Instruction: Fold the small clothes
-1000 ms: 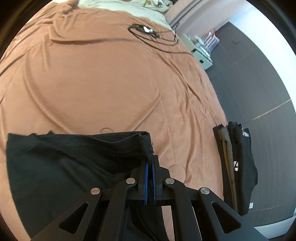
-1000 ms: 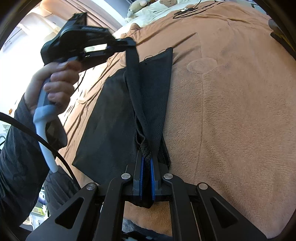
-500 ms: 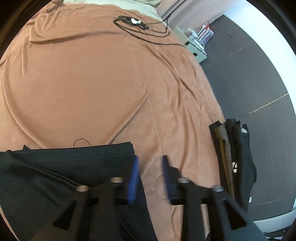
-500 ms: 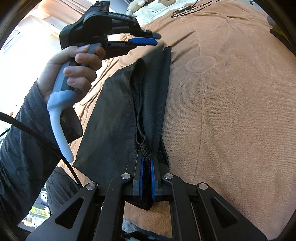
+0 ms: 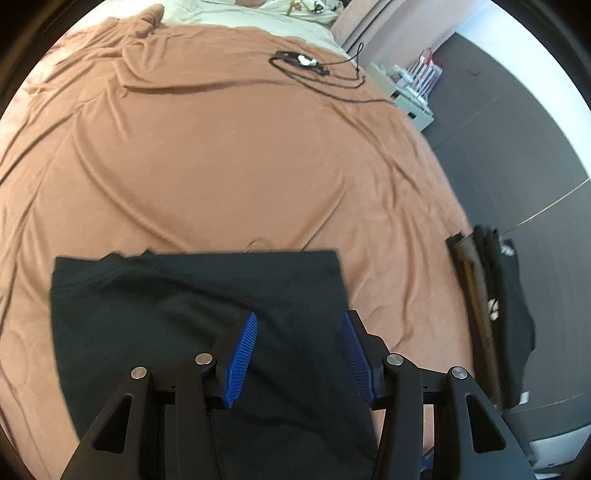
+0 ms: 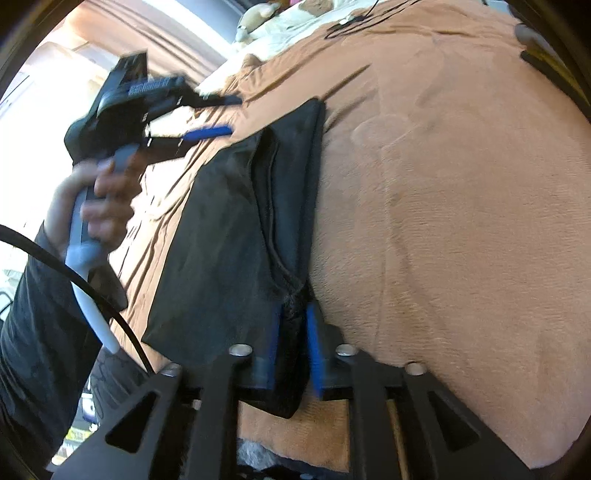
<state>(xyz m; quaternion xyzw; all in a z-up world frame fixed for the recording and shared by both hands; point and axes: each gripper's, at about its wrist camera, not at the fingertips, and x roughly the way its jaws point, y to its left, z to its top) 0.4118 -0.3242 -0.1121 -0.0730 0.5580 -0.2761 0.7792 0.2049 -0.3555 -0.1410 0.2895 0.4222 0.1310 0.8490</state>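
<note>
A black garment [image 5: 192, 306] lies folded flat on the brown bedspread [image 5: 221, 155]. My left gripper [image 5: 299, 354] is open and empty, hovering above the garment's right part. In the right wrist view the same garment [image 6: 229, 236] lies with a folded edge along its right side. My right gripper [image 6: 293, 347] has its jaws slightly parted around the garment's bunched near corner, the blue pads [image 6: 314, 354] no longer pressed together. The left gripper [image 6: 207, 118] also shows there, open, held in a hand above the garment's far end.
A stack of folded dark and tan clothes [image 5: 491, 314] lies at the bed's right edge. A black cable with a small device [image 5: 306, 62] lies at the far end, near pale pillows [image 5: 258, 11]. A white cabinet [image 5: 410, 96] stands beyond, on dark floor.
My left gripper let go of the garment's corner, opened wide and lifted away; the folded layer now lies flat. My right gripper's jaws have loosened from shut to slightly parted.
</note>
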